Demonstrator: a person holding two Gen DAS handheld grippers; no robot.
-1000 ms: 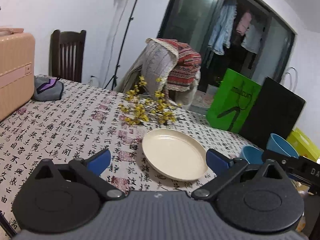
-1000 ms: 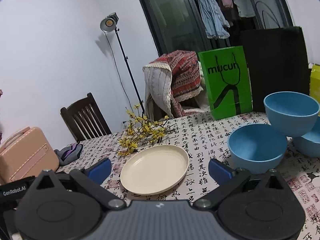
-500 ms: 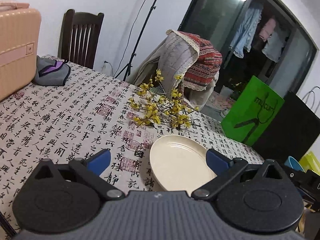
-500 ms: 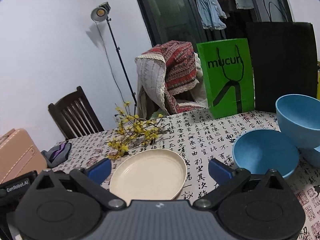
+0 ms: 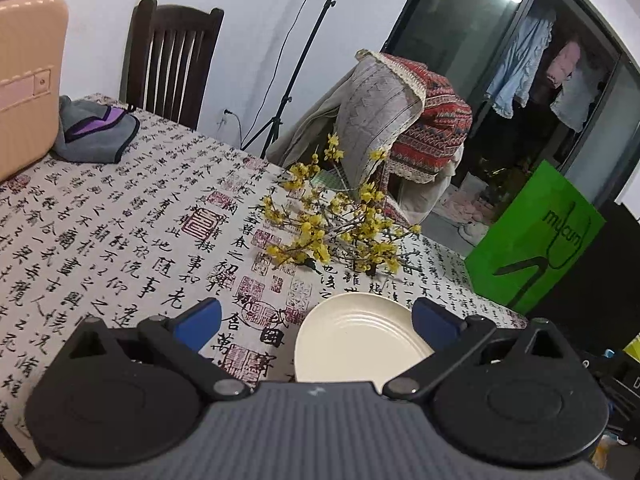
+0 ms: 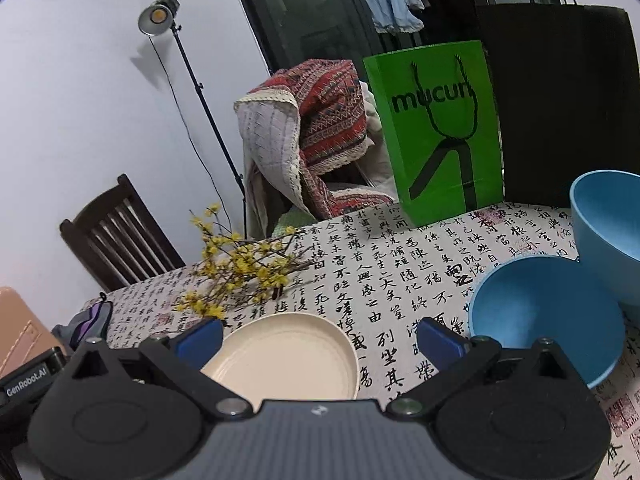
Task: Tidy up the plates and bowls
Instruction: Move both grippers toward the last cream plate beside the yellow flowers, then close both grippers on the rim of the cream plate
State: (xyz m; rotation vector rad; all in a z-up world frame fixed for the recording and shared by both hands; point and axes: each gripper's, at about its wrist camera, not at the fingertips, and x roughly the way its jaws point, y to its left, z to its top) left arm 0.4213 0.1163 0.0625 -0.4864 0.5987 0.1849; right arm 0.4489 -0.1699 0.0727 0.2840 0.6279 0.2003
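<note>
Calligraphy tablecloth (image 5: pixel 120 216): cream plate (image 6: pixel 288 356) lies flat dead ahead between the right gripper (image 6: pixel 318 338)'s spread, empty jaws, right of centre for the equally spread, empty left gripper (image 5: pixel 316 322), so right is better lined up.

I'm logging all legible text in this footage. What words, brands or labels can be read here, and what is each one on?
"mucun": on the green paper bag.
"GenRobot.AI": on the left gripper body, seen at the edge of the right wrist view.
Black calligraphy characters and red seal stamps cover the tablecloth; I cannot read them reliably.
No other text shows.
</note>
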